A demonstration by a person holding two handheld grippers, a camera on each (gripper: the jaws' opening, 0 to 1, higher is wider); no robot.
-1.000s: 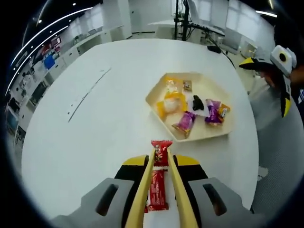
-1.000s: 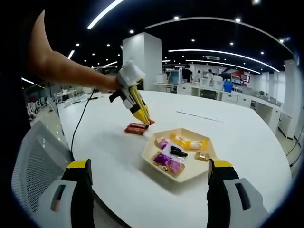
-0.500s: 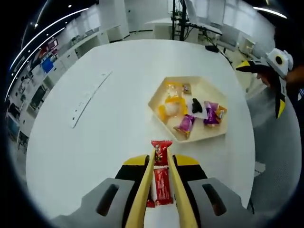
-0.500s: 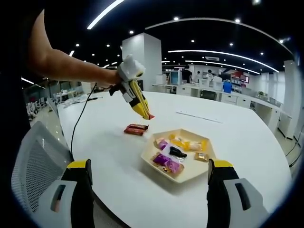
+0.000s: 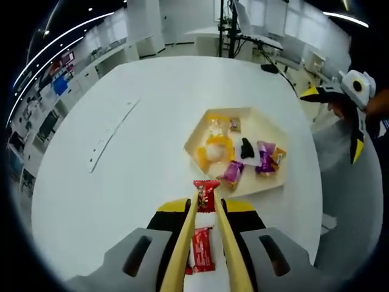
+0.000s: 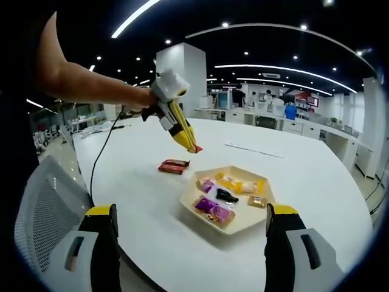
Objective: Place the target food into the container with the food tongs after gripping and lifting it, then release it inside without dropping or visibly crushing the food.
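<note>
The left gripper (image 5: 206, 198) carried the yellow food tongs (image 5: 226, 255), and the tongs' tips were pinched onto one end of a red snack packet (image 5: 206, 194), which hung clear of the white table (image 5: 152, 121). In the right gripper view the same gripper (image 6: 193, 148) showed in a person's hand (image 6: 137, 100), angled downward, with the red packet at the tong tips lifted above the table and up and to the left of the tray. A second red packet (image 5: 201, 249) lay flat on the table under the tongs in the left gripper view; in the right gripper view it (image 6: 174, 165) sat on the table just to the left of the tray, apart from it.

The container was a cream hexagonal tray (image 5: 196, 131) — ahead of the tong tips, and not yet under the held packet. Inside it lay several wrapped foods: a yellow-orange packet (image 5: 213, 143), a purple packet (image 5: 231, 173) near the tray's near edge, another purple one (image 5: 264, 157) beside it, a small black item (image 5: 247, 148) between them, and a small brown piece (image 5: 234, 125) toward the far side. The tray (image 6: 197, 210) showed in the right gripper view too, with the same foods in it.

The right gripper (image 6: 189, 243) stood with its jaws spread wide — nothing between them — low before the tray and well apart from it. From the left gripper view it (image 5: 355, 100) showed beyond the tray's right side, off the table edge.
</note>
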